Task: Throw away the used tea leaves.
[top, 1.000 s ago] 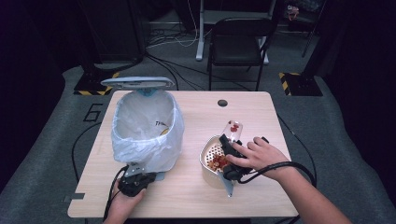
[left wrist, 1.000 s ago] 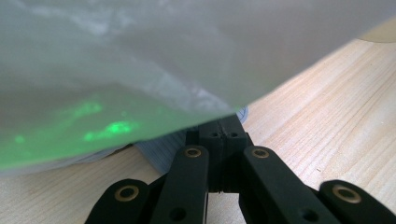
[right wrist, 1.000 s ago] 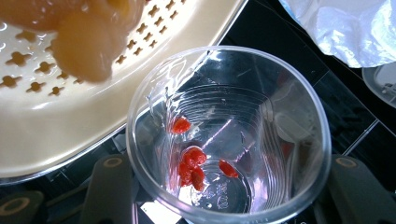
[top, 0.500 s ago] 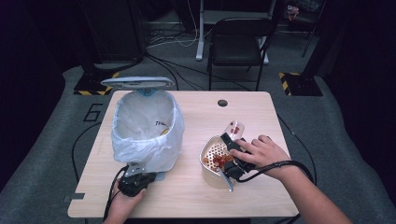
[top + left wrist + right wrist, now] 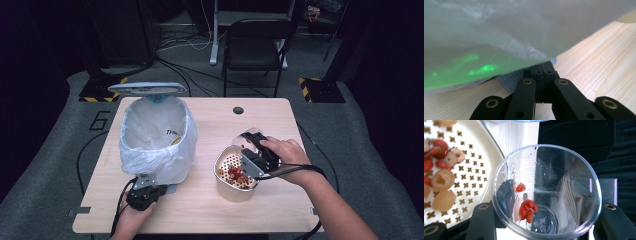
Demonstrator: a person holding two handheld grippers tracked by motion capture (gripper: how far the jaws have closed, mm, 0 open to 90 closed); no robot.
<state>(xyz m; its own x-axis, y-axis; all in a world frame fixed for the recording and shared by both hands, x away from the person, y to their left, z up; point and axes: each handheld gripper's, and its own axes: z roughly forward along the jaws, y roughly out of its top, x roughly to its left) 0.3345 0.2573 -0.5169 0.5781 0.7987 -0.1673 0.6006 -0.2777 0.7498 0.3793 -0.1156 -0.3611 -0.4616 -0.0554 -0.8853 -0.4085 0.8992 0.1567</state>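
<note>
A clear plastic cup (image 5: 564, 182) sits between the jaws of my right gripper (image 5: 546, 220), which is shut on it; its mouth faces the camera, and a few red berries (image 5: 527, 208) cling inside. From the high view this gripper (image 5: 250, 146) holds the cup (image 5: 251, 135) tipped beside a cream strainer bowl (image 5: 233, 192). The perforated strainer (image 5: 474, 170) holds red berries and pale round fruits (image 5: 442, 180). My left gripper (image 5: 145, 192) lies at the foot of a bag-lined bin (image 5: 155, 135). Its jaws (image 5: 543, 72) are shut, tips against a grey ribbed part (image 5: 514, 81) under the bag (image 5: 499, 37).
The bin's lid (image 5: 147, 89) stands open at the back. A round cable hole (image 5: 238, 110) marks the wooden table (image 5: 200, 210) near its far edge. A black chair (image 5: 255, 45) stands beyond the table. Cables trail from both grippers over the front edge.
My right hand has risen a little with the cup, beside the strainer bowl. The left hand and the bin have stayed still.
</note>
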